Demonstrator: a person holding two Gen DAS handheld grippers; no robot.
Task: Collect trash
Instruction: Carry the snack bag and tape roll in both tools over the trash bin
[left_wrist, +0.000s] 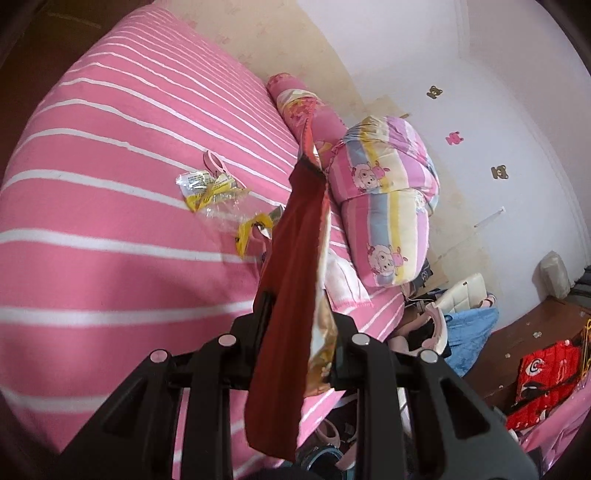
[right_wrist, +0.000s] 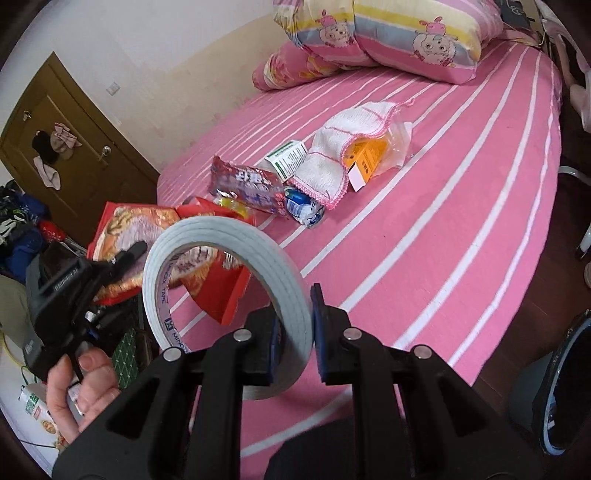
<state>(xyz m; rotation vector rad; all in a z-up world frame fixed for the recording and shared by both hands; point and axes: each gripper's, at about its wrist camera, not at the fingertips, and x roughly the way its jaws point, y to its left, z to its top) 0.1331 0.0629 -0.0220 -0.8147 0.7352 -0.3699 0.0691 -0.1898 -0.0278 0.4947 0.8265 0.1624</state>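
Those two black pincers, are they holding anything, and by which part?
The left gripper pinches a red foil snack bag by its lower middle. The right gripper clamps a white roll of tape across its width at the ring's lower edge.

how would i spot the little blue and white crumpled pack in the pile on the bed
Look at the pink striped bed, at the heap of litter in its middle. Below the white cloth with the pink stitched edge, beside the red wrapper, lies the small crumpled pack. It is the only blue and white piece there.
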